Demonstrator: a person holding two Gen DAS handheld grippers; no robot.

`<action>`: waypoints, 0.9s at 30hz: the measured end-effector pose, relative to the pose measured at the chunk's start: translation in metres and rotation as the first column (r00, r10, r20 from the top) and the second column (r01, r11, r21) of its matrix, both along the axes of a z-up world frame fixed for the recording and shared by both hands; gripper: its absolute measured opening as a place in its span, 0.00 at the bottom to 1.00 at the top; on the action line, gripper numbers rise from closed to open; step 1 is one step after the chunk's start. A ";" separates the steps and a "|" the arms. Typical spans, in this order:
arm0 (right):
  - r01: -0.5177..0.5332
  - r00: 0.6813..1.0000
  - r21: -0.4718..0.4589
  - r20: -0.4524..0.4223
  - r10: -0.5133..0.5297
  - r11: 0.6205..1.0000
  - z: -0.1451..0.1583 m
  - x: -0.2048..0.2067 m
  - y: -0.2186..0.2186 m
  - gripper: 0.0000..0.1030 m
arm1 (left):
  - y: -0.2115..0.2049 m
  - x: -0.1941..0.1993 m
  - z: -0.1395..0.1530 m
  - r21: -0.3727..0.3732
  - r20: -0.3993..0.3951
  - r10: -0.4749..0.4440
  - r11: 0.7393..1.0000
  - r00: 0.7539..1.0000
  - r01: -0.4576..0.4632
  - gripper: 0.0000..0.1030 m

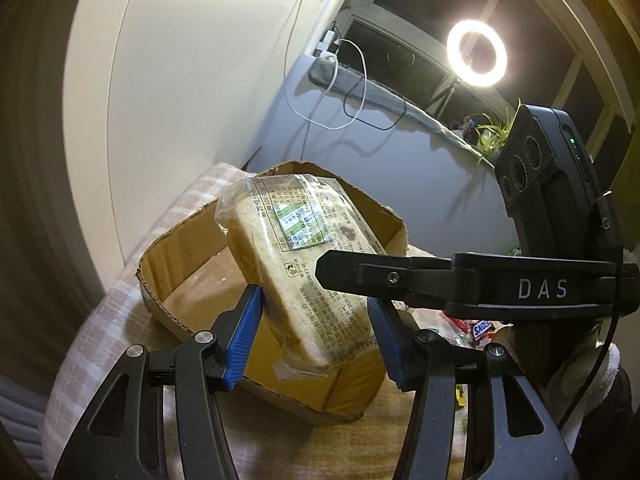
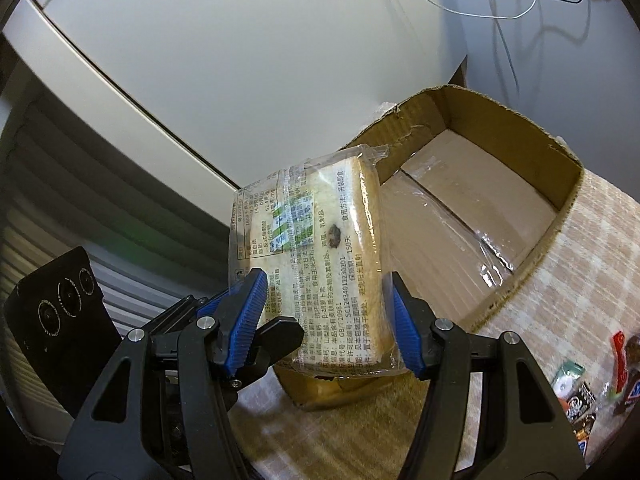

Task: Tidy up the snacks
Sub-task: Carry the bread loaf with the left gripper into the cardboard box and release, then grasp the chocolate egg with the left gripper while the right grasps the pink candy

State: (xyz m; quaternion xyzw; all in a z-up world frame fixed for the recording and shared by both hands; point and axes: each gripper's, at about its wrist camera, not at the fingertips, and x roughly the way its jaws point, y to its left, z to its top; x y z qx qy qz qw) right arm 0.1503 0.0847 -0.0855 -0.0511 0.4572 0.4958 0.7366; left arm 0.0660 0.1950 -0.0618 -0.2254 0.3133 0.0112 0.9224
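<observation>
A wrapped slice of bread [image 1: 304, 264] in clear printed plastic is held in the air over the near edge of an open cardboard box [image 1: 192, 240]. My left gripper [image 1: 316, 340] is shut on the pack's lower part with its blue pads. My right gripper [image 2: 324, 320] is shut on the same bread pack [image 2: 316, 248] from the other side, and its finger [image 1: 380, 276] crosses the left wrist view. The box [image 2: 480, 208] lies on a checked cloth, its taped floor bare.
Several loose snack packets [image 2: 592, 384] lie on the cloth at the right, also glimpsed in the left wrist view [image 1: 476, 328]. A white cabinet door [image 2: 240, 60] stands behind the box. A ring light [image 1: 476, 54], cables and a plant are by the window.
</observation>
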 end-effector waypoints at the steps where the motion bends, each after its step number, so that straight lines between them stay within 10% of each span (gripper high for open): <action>1: 0.000 1.000 -0.004 0.003 0.000 1.000 -0.001 0.001 0.001 0.61 | 0.000 0.002 0.000 0.003 -0.003 0.000 1.000 1.000 0.000 0.52; 27: 0.106 0.981 -0.022 0.165 -0.101 0.994 0.030 -0.015 -0.042 0.80 | -0.014 -0.014 0.012 0.104 -0.007 0.020 0.994 1.000 -0.019 0.52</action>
